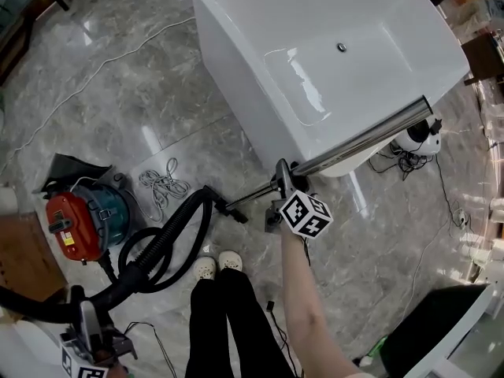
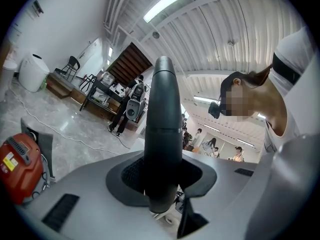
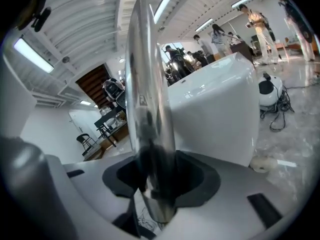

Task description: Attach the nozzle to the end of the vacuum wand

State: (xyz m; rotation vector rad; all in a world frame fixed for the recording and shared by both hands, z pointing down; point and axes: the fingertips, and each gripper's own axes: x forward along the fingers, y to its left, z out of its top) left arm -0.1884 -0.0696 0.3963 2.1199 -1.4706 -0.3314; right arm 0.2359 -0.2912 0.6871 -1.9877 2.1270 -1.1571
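The chrome vacuum wand slants from the bathtub's front edge down to a black end piece just above the floor. My right gripper is shut on the wand near its lower end; in the right gripper view the wand rises between the jaws. At the bottom left of the head view my left gripper is shut on a dark tapered tube at the end of the black hose. The tube and the wand's end are well apart.
A white bathtub fills the upper middle. A red and teal vacuum cleaner stands on the marble floor at left, with a coiled white cord beside it. A small white machine with cables sits right of the tub. The person's shoes are below the wand.
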